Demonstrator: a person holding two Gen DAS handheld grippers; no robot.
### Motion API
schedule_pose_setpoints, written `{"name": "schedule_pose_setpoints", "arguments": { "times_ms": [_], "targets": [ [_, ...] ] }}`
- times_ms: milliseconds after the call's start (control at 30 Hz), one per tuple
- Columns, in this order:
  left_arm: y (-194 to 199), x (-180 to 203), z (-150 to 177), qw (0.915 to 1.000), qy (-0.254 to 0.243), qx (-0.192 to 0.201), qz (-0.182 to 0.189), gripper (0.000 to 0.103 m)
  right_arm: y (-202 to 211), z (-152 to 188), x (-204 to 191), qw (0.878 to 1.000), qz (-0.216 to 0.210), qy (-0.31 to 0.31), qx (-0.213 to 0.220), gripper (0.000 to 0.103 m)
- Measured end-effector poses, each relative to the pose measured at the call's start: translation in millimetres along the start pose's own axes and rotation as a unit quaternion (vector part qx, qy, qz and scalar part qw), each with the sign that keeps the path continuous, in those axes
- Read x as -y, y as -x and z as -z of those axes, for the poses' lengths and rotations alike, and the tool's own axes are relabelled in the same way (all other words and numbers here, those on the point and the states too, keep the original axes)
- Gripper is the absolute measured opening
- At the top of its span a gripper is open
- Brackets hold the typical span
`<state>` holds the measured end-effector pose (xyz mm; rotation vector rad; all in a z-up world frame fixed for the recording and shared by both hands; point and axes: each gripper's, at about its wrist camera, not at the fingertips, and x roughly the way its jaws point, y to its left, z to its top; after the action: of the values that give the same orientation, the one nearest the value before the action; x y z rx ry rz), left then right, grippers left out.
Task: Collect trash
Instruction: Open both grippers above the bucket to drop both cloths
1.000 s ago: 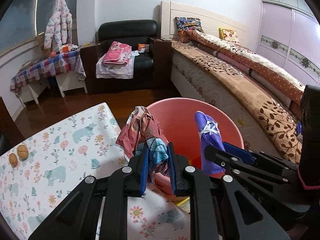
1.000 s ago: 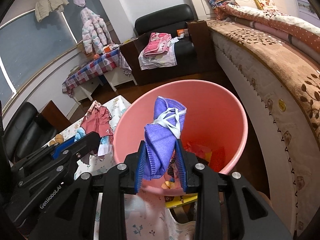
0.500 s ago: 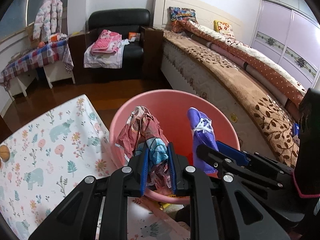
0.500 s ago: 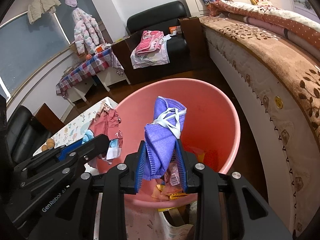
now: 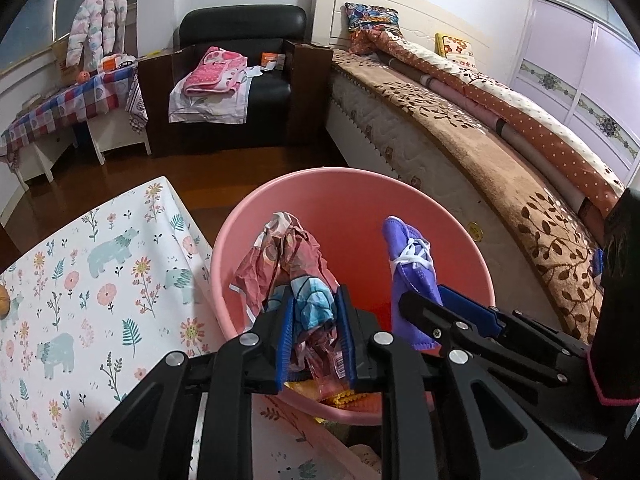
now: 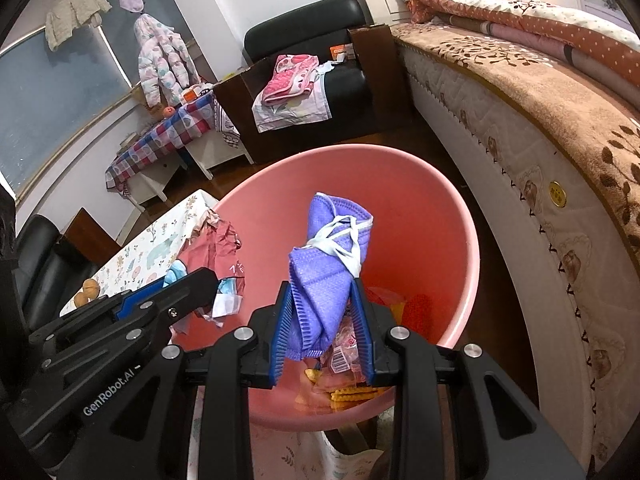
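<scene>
From my seat the bed (image 5: 480, 128) fills the right of the room, with a black armchair (image 5: 240, 40) at the far wall, and the bench (image 5: 100, 280) under its bear-and-flower cloth sits just beside the pink bucket (image 5: 476, 264) I am dumping into. The bucket stands on the floor between bench and bed, and both claws hang over its mouth, pointing down into it. Loose wrappers already lie in the bottom.

My right claw (image 6: 322, 328) is clamped on a folded purple face mask (image 6: 328, 256), pads pressing its lower half, the white ear loops bunched at the top. My left claw (image 5: 314, 328) has the crumpled red snack wrapper (image 5: 284, 256) between its pads, with a blue patch of the print showing at the grip; its jaws are opening, though the wrapper looks to be touching both pads yet.

I judge both pieces very light and soft. The mask is limp cloth that will fold rather than resist, so a hold across the folded body is best, not the loops, which would slip or stretch. The wrapper is thin, slick film; it springs back when released and may cling to a pad rather than drop, so I would pinch it at the bunched middle and open wide to let it fall clear
</scene>
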<state>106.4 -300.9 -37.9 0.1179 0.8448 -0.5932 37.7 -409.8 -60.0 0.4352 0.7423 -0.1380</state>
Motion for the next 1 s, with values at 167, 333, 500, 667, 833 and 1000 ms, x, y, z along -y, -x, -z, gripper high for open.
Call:
{"name": "schedule_pose_setpoints", "arguments": {
  "times_ms": [167,333,500,667,833,1000],
  "targets": [
    [-3.4,0.5,0.0,1.0,0.002,-0.001,-0.002,0.023,-5.2,-1.6,4.6,1.0,0.004,-0.002,0.0,0.03],
    [-5.8,-0.9,-2.1,0.9999,0.01,-0.001,-0.006,0.034,-7.0,-1.6,6.5,1.0,0.007,-0.003,0.001,0.03],
    [-5.5,-3.7,-2.9,0.9998,0.016,0.001,-0.007,0.039,-7.8,-1.9,7.5,1.0,0.009,-0.003,0.003,0.03],
    [-3.1,-5.3,-3.9,0.9998,0.018,0.005,-0.009,0.044,-8.2,-3.0,8.7,1.0,0.009,-0.003,0.003,0.03],
    [1.3,-7.7,-3.8,0.9997,0.018,0.01,-0.014,0.049,-9.2,-3.8,9.6,1.0,0.015,0.0,0.007,0.03],
    [3.8,-6.7,-4.0,0.9996,0.012,0.014,-0.019,0.049,-10.8,-6.4,10.0,1.0,0.017,0.001,0.008,0.031]
  ]
}}
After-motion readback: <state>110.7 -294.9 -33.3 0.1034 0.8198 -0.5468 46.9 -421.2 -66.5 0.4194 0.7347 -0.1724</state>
